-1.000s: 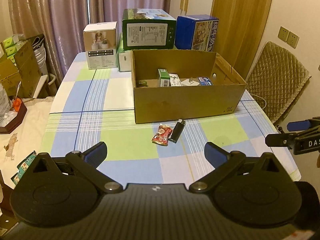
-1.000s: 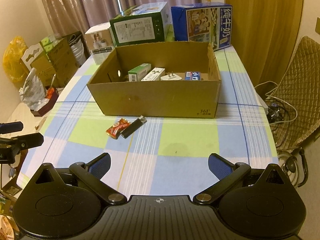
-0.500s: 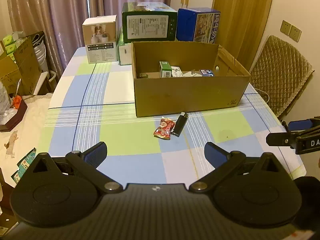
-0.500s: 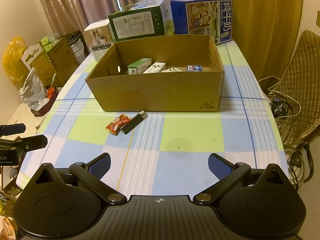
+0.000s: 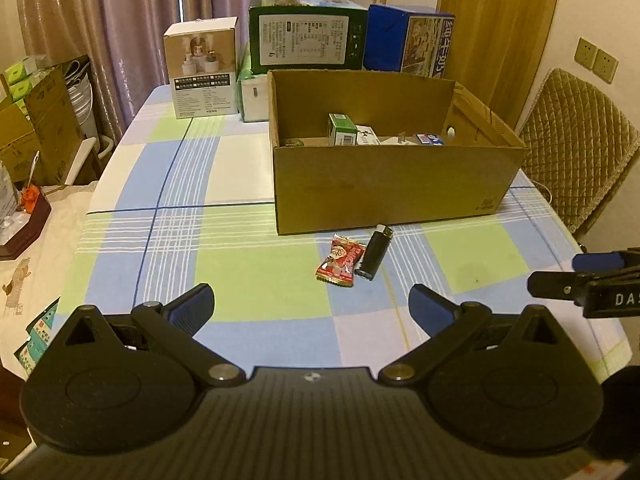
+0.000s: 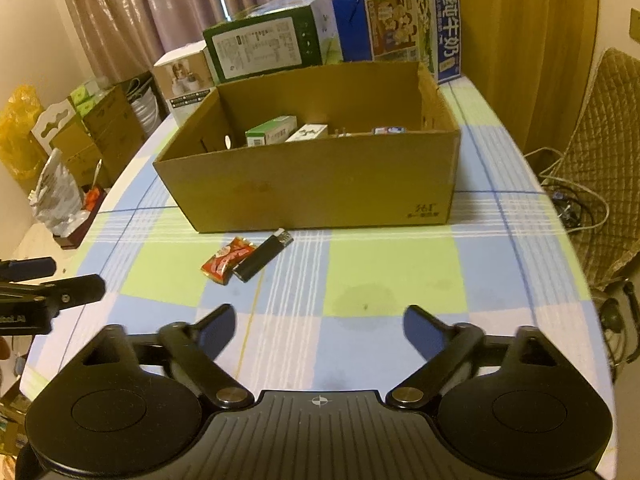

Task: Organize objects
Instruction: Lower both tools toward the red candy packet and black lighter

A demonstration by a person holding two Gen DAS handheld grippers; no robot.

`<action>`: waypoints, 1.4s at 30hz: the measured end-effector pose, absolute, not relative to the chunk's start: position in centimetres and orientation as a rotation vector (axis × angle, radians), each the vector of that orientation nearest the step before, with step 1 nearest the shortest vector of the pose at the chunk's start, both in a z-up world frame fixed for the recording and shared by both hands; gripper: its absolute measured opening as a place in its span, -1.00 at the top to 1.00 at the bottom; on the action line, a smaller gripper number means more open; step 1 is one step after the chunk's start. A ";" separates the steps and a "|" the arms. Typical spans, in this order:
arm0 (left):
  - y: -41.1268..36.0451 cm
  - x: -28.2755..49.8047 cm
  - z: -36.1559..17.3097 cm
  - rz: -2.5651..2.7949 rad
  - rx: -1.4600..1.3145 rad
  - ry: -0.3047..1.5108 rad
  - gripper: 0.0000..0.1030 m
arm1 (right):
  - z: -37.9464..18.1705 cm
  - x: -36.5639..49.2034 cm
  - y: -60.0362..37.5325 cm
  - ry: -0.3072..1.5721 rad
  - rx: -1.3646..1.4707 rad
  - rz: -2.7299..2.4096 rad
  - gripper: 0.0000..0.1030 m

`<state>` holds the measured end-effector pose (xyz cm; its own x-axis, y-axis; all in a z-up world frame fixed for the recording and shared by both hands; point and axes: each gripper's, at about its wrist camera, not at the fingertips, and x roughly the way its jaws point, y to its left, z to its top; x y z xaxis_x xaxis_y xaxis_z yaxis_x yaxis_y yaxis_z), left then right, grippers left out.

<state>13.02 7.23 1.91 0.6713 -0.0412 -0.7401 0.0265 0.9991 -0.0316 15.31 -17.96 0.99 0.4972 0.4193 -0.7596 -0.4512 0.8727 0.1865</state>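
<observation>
Both grippers stand nearer the cardboard box (image 5: 394,184) than a second ago, so that box, lighter and candy fill more of each view. Left gripper (image 5: 310,306): fingers spread wide, holding nothing, above the checked tablecloth (image 5: 248,280). Right gripper (image 6: 318,326): likewise spread and empty; its side shows at the right edge of the left wrist view.

Black lighter (image 5: 374,252) (image 6: 263,255): lies flat on the cloth just in front of the box's near wall, apart from both grippers. Its long axis runs obliquely; the metal head points toward the box and slightly right, the base toward the grippers.

Red candy wrapper (image 5: 340,260) (image 6: 228,260): lies just left of the lighter, touching or nearly touching its base end, roughly parallel to it.

Box interior: a green carton (image 5: 342,130) and several small packs along the far wall; their exact kinds cannot be told.

Behind the box stand a white box (image 5: 202,68), a dark green box (image 5: 306,38) and a blue milk carton case (image 5: 410,42). A quilted chair (image 5: 576,148) stands right of the table.
</observation>
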 end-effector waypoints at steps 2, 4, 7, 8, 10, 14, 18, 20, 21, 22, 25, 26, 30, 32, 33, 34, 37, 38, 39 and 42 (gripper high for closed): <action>7.1 13.8 1.0 -0.042 0.002 0.837 -0.97 | 0.4 15.7 -17.5 0.911 -0.032 0.531 -0.44; 6.8 14.5 0.2 -0.054 0.025 0.840 -0.96 | -0.4 16.3 -17.1 0.915 -0.027 0.533 -0.27; 6.6 15.7 -1.3 -0.081 0.049 0.849 -0.85 | -1.4 17.3 -16.6 0.922 -0.021 0.536 -0.13; 6.6 16.1 -1.8 -0.090 0.052 0.852 -0.81 | -1.8 17.7 -16.4 0.925 -0.018 0.537 -0.08; 6.5 17.1 -2.8 -0.110 0.056 0.862 -0.71 | -2.5 18.5 -16.0 0.931 -0.015 0.546 -0.03; 6.1 19.2 -4.6 -0.153 0.076 0.877 -0.44 | -4.0 19.6 -15.1 0.943 -0.023 0.552 -0.01; 5.7 21.1 -6.3 -0.189 0.110 0.899 -0.25 | -5.3 20.9 -14.3 0.954 -0.020 0.547 0.00; 5.5 22.0 -7.0 -0.203 0.117 0.909 -0.11 | -5.8 21.4 -13.9 0.959 -0.018 0.550 0.00; 5.5 22.3 -7.3 -0.208 0.119 0.909 -0.03 | -6.0 21.6 -13.7 0.961 -0.017 0.552 0.00; 5.5 22.7 -7.5 -0.214 0.119 0.909 0.04 | -6.3 21.9 -13.5 0.964 -0.019 0.554 0.00; 5.4 23.6 -8.2 -0.233 0.114 0.914 0.16 | -6.6 22.5 -13.0 0.965 -0.025 0.559 -0.01; 5.4 24.0 -8.3 -0.239 0.115 0.914 0.17 | -6.7 22.6 -12.8 0.965 -0.025 0.558 -0.01; 5.2 24.9 -8.9 -0.261 0.117 0.914 0.26 | -7.3 23.3 -12.4 0.969 -0.033 0.561 -0.01; 5.2 25.3 -9.3 -0.270 0.117 0.921 0.32 | -7.6 23.5 -12.2 0.970 -0.038 0.569 -0.01; 5.2 25.4 -9.5 -0.270 0.116 0.925 0.40 | -7.6 23.7 -12.1 0.970 -0.040 0.569 -0.01; 5.2 25.6 -9.7 -0.267 0.117 0.930 0.45 | -7.7 23.8 -12.1 0.970 -0.040 0.569 -0.01; 5.4 25.6 -10.0 -0.262 0.123 0.930 0.46 | -7.9 24.2 -11.8 0.975 -0.035 0.574 -0.01; 5.5 25.6 -10.0 -0.260 0.123 0.930 0.46 | -7.9 24.2 -11.6 0.975 -0.037 0.577 -0.01; 5.7 25.6 -10.0 -0.253 0.125 0.932 0.46 | -7.9 24.3 -11.4 0.975 -0.038 0.580 -0.01; 6.6 25.2 -9.9 -0.222 0.123 0.937 0.47 | -8.0 24.4 -10.8 0.972 -0.036 0.595 -0.01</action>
